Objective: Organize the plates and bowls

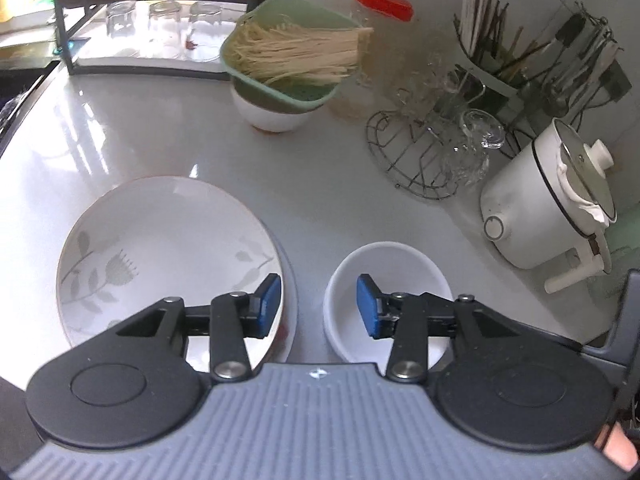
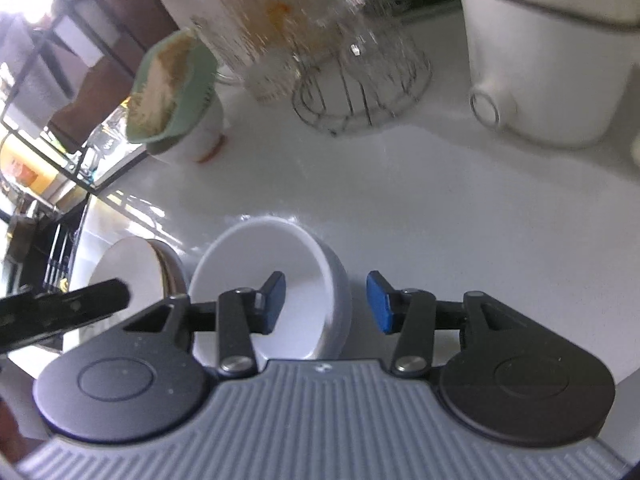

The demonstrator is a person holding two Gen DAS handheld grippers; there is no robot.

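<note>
Left gripper (image 1: 319, 306) hangs open, jaws wide, over the gap between the flowered plate (image 1: 160, 248) and small white bowl (image 1: 386, 268) (both on the counter (image 1: 320, 184)). Right gripper (image 2: 326, 302), also wide, straddles that bowl's (image 2: 280, 264) rim.

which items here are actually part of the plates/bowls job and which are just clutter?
Job items:
- floral plate
- small white bowl, between the open left gripper and open right gripper

Clutter:
- green strainer of noodles sitting on a white bowl
- red-lidded jar
- wire glass rack
- white electric pot
- chopstick holder
</note>
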